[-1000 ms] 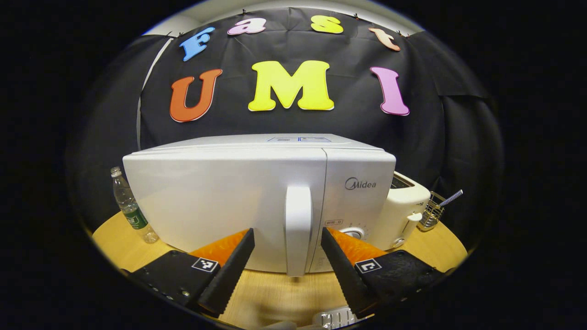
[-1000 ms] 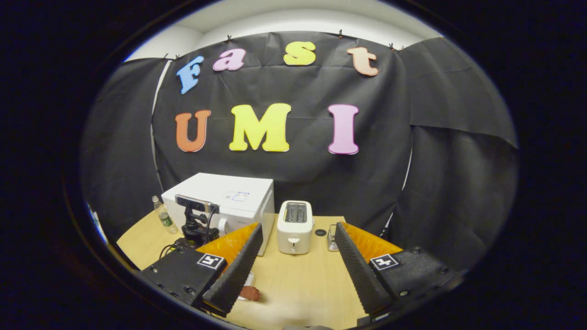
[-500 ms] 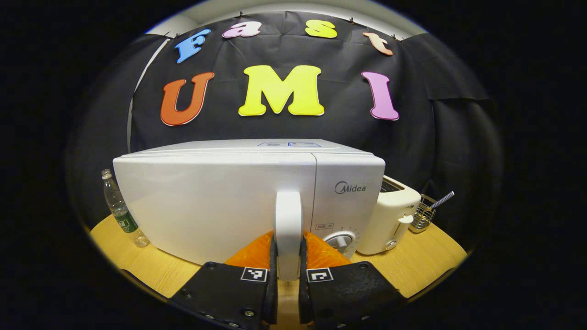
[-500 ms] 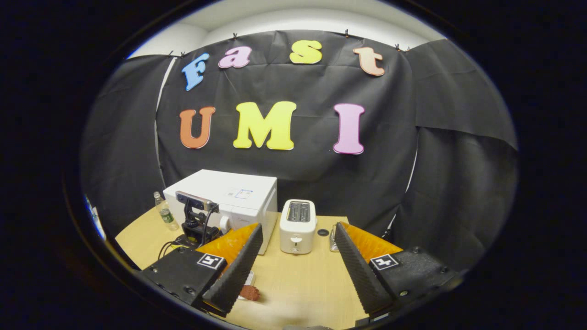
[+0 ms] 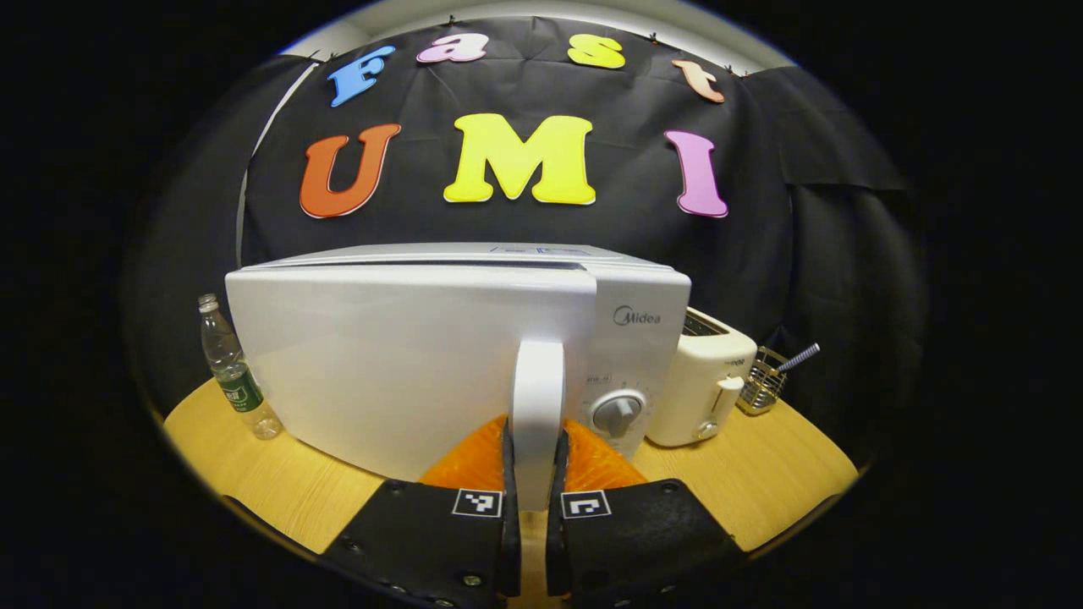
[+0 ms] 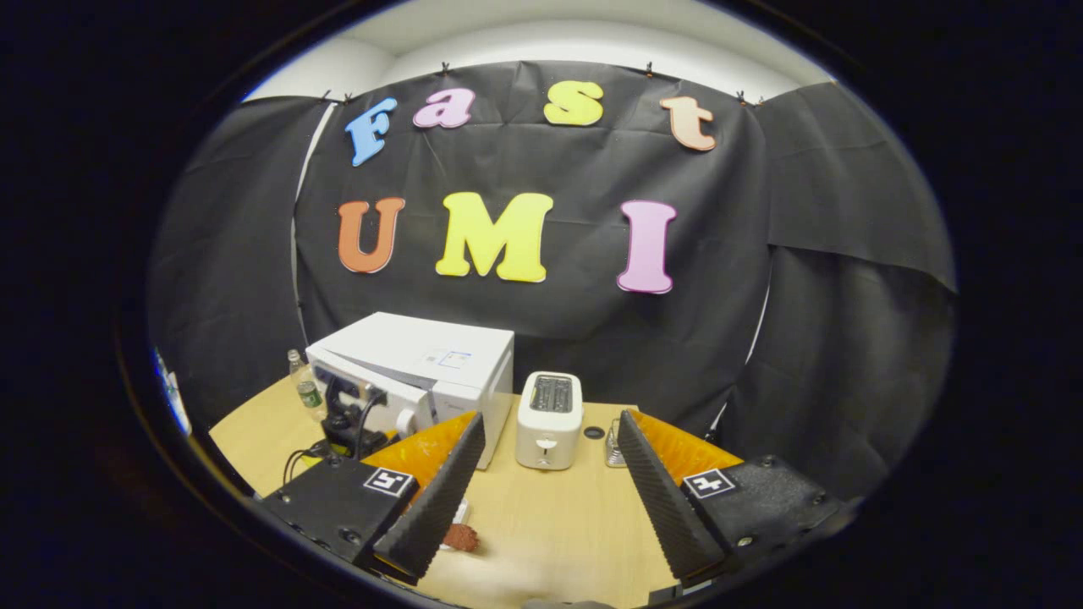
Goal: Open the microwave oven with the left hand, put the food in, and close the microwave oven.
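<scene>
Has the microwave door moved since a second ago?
Yes. The door, gripped at its handle by the left gripper, has swung out from the control panel, opening a gap.

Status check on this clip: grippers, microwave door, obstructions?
Left hand-held gripper shut on white door handle. White microwave's door cracked open. Right hand-held gripper open. Nothing blocking.

Looked like a staged recording booth, not a real kitchen: black cloth [image 6: 541,321] pinned up as the wall with a white wall [image 6: 575,42] showing above it. Kitchen props sat on one round wooden table [image 6: 550,524]: microwave [image 5: 406,355], toaster [image 6: 548,419], water bottle [image 5: 233,376], wire rack [image 5: 761,389].
</scene>
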`<state>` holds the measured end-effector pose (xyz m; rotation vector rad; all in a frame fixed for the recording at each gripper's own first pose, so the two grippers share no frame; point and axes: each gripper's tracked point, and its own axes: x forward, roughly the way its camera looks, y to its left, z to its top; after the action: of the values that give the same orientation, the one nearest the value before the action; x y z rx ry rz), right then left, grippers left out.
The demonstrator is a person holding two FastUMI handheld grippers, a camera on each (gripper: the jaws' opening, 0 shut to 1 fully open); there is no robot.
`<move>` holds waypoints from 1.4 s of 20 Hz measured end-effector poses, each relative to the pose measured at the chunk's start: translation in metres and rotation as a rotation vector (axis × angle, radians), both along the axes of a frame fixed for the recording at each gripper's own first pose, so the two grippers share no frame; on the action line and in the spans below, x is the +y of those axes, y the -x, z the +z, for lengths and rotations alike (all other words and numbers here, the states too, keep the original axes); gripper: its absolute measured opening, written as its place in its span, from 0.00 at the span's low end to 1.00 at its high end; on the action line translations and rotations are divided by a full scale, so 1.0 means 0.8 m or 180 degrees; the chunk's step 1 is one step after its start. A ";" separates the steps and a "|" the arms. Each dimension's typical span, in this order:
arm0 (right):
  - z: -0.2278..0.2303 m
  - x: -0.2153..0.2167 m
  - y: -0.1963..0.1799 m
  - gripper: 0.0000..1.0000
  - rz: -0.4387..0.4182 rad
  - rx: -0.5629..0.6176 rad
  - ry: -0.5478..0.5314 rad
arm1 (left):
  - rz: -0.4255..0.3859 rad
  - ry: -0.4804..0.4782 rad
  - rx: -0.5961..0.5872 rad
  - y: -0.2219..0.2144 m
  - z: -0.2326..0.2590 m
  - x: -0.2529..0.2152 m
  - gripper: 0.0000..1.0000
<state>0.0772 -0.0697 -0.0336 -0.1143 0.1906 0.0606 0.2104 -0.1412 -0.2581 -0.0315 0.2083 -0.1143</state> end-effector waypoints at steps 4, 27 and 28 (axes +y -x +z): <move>-0.003 0.028 0.015 0.96 0.0098 -0.0027 0.0012 | -0.0132 -0.0013 0.0170 0.071 -0.007 0.033 0.11; -0.020 0.179 0.119 1.00 0.0479 -0.0012 -0.0049 | 0.0641 0.0009 0.0605 0.249 -0.032 0.277 0.11; -0.022 0.183 0.122 1.00 0.0485 -0.0014 -0.0042 | 0.0634 0.0016 0.0610 0.249 -0.032 0.284 0.11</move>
<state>-0.0206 0.0764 -0.0512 -0.1157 0.1768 0.2135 0.0116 0.0857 -0.2836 -0.0682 0.3946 0.0874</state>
